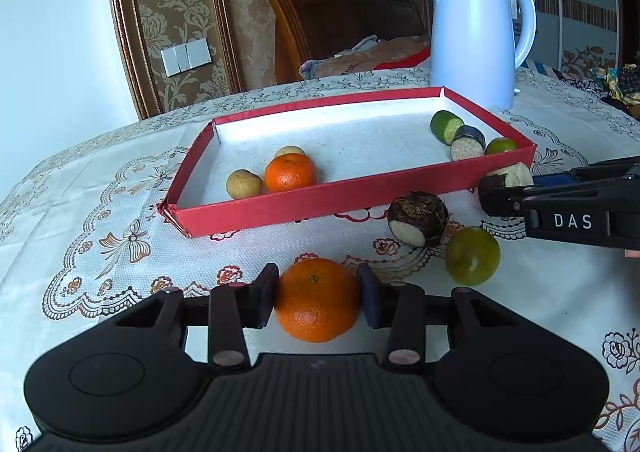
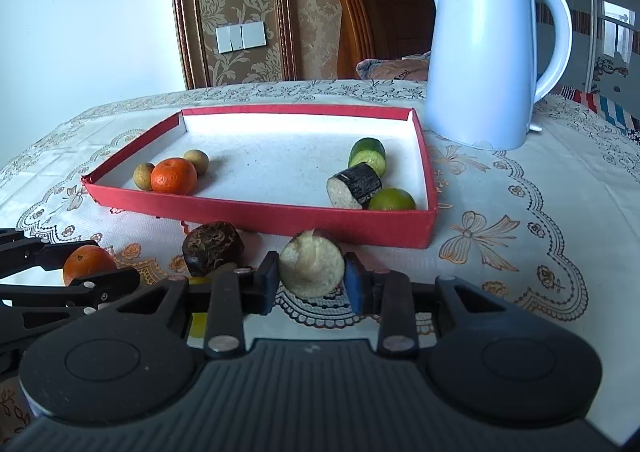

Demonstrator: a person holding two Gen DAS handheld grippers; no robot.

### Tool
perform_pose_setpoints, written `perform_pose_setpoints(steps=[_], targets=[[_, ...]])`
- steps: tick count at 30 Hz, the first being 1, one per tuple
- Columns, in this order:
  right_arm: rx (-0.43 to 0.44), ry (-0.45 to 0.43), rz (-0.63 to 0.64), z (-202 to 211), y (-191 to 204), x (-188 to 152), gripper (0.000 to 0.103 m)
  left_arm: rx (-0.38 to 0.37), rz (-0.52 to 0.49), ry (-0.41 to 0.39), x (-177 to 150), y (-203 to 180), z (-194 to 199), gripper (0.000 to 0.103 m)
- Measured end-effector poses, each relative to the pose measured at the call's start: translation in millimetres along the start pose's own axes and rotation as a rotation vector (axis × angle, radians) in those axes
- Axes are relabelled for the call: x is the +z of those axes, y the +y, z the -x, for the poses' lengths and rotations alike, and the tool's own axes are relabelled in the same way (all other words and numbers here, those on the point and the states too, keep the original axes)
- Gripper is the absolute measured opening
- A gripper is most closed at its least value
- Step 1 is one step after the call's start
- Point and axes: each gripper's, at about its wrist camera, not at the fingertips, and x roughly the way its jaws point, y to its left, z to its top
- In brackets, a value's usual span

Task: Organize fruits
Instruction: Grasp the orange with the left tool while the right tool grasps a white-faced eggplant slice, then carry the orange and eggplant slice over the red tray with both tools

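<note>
My left gripper (image 1: 318,292) is shut on an orange (image 1: 318,304) that rests on the tablecloth in front of the red tray (image 1: 320,198). My right gripper (image 2: 311,280) is shut on a pale cut root piece (image 2: 312,268) just before the tray's near wall (image 2: 260,220). In the tray, an orange (image 1: 290,172) and two small tan fruits (image 1: 244,183) lie at the left. A cucumber piece (image 2: 368,156), a dark-skinned cut piece (image 2: 354,186) and a green citrus (image 2: 392,200) lie at the right. Between the grippers, a dark round root (image 1: 418,218) and a green citrus (image 1: 473,255) sit on the cloth.
A white electric kettle (image 1: 476,36) stands behind the tray's right corner. A lace-patterned cloth (image 1: 120,244) covers the table. A wooden chair (image 1: 340,20) and a patterned wall are beyond the far edge.
</note>
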Motion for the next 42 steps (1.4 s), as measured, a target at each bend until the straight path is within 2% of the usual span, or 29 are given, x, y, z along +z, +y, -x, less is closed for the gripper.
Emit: perform_pose_setpoints(steps=[12,17,34,42], targets=[[-0.022,-0.113,0.037,19,3,4,0.031,0.001,0.094,-0.09,6,16,13,0.041],[-0.02,-0.137,0.04,23,4,5,0.031,0.01,0.102,-0.107,7,16,15,0.041],[-0.045,-0.141,0.086,8,11,20,0.031,0.036,0.102,-0.136,24,9,0,0.041],[-0.065,-0.126,0.096,-14,18,35,0.031,0.04,0.121,-0.125,48,10,-21,0.041]])
